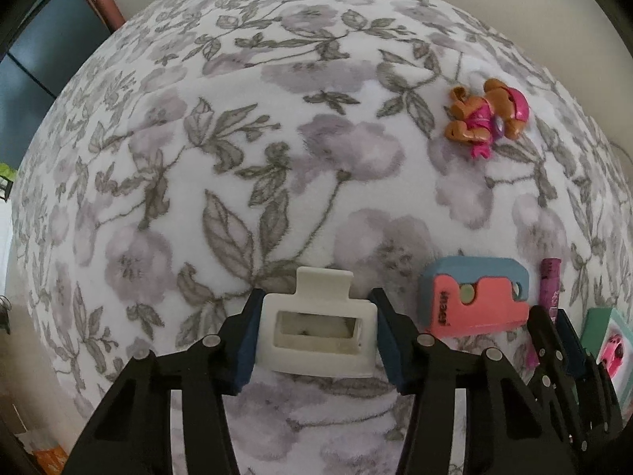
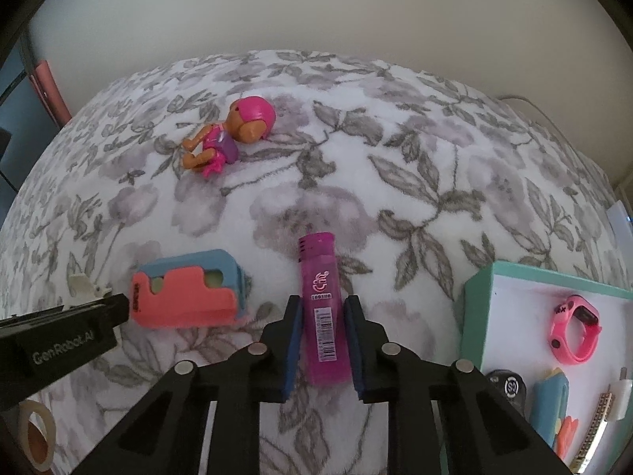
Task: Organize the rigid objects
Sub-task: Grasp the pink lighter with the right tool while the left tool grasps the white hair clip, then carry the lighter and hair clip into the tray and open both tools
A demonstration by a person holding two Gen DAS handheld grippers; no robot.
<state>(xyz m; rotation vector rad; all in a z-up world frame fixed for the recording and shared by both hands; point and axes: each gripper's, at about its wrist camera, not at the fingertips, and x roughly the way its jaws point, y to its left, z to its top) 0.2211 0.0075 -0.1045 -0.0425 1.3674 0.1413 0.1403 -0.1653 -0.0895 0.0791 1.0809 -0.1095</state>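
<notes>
On the blanket point(image 2: 395, 206), the doll point(image 2: 227, 138) lies behind the block point(image 2: 190, 297), with the tube point(image 2: 322, 308) right of the block and the box point(image 2: 478, 308) farther right.

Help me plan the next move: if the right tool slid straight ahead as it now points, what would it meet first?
Beyond the purple tube between the right tool, only floral blanket lies ahead, as far as this view shows.
</notes>
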